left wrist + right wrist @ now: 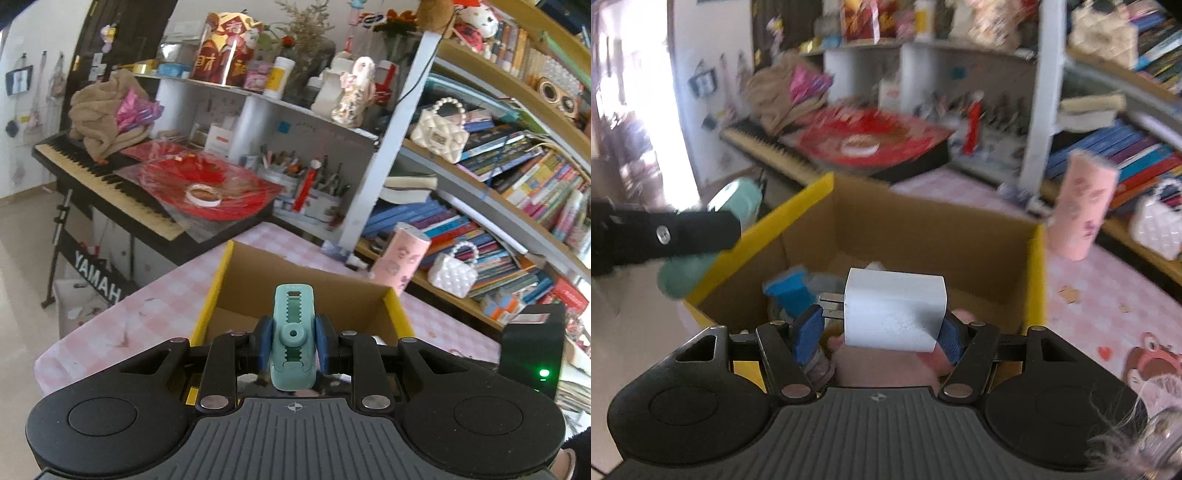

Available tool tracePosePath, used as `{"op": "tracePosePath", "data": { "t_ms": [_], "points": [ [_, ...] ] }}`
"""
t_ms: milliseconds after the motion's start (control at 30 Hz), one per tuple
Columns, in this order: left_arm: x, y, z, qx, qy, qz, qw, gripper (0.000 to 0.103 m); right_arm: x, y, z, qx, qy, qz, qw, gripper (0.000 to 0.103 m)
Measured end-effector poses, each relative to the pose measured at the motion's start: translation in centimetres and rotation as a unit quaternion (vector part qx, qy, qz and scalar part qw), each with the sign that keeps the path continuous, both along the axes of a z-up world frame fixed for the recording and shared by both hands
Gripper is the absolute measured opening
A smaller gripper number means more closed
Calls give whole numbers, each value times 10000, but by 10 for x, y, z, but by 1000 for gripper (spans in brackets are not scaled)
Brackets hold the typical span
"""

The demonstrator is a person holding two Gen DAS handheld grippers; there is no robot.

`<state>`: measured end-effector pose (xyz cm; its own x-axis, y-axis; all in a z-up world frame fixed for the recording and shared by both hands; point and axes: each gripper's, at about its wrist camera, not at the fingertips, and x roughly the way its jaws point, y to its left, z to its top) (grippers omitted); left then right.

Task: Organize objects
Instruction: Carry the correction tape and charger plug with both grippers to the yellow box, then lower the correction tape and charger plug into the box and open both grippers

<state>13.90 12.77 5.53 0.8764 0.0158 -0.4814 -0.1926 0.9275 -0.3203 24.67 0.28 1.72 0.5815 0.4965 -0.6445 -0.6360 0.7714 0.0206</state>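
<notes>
My left gripper [293, 341] is shut on a teal plastic clip [293, 325], held upright over the near edge of an open cardboard box with yellow rims [218, 284]. My right gripper [877, 328] is shut on a white plug charger [894, 308], its two prongs pointing left, held above the same box [1038, 266]. Inside the box, under the charger, lie a blue item [788, 290] and other small things, partly hidden. The left gripper with the teal clip [735, 201] shows at the left of the right wrist view.
The box stands on a pink checked tablecloth [122, 317]. A pink cylinder [400, 258] and a white quilted bag [456, 275] stand behind it by the bookshelf. A keyboard piano with a red tray [207, 188] lies at the left. A black device with a green light [532, 350] is at right.
</notes>
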Motion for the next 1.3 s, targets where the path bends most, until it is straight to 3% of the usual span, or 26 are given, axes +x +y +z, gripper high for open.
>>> {"op": "tracePosePath", "data": {
  "t_ms": [300,533,933,1100,1300],
  "points": [
    [18,3,-7,72,205,202,9996,23,23,7,-16,-134,533,409,9977,66],
    [41,-3,-22,167,432,26,9989,23,16,-10,-10,85,440,385,9983,74],
    [67,-14,-56,228,1099,-356,9930,26,-3,-39,-5,243,173,-125,9995,74],
    [55,-15,-50,263,871,-499,9946,51,-12,-45,-2,272,65,-354,9990,74],
    [29,-19,-32,321,437,-620,9966,52,-34,-56,6,345,-120,-751,9965,74]
  ]
}}
